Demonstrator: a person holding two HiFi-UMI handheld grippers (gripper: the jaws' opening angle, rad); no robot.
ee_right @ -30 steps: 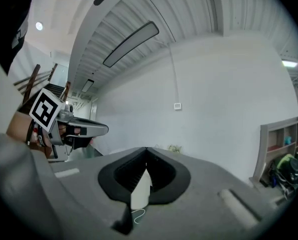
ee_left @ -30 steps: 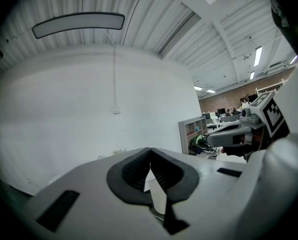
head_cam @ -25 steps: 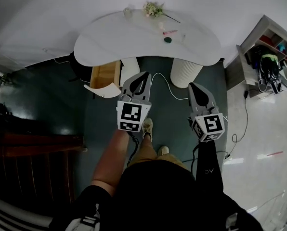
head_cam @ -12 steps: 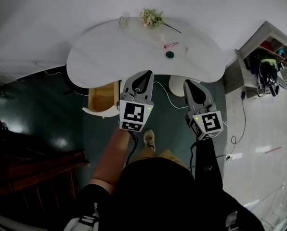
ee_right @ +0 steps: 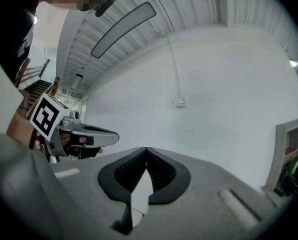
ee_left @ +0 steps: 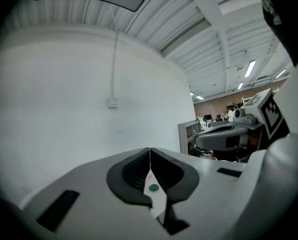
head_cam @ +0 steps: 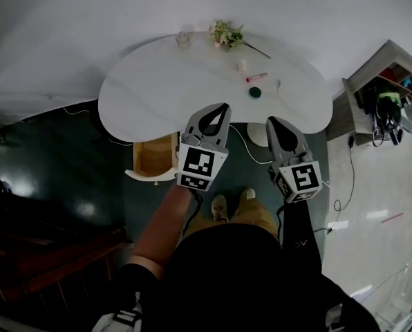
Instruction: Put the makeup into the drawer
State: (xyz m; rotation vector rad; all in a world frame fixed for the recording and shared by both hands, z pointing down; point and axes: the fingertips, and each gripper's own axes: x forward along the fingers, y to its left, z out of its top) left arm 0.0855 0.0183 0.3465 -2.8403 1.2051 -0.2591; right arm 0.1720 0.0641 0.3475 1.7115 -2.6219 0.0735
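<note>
Both pressed together and empty, left tongs (head_cam: 222,108) and right tongs (head_cam: 271,122) have advanced to the table (head_cam: 157,81) edge.

I stand closer to the white table (head_cam: 157,81) than a second ago. My left gripper (head_cam: 220,108) and right gripper (head_cam: 273,122), earlier out over the dark floor, now reach its front edge with their tips. The green compact (head_cam: 255,92) and pink tube (head_cam: 256,77) lie nearer those tips. My shoes (head_cam: 220,206) now stand side by side.
</note>
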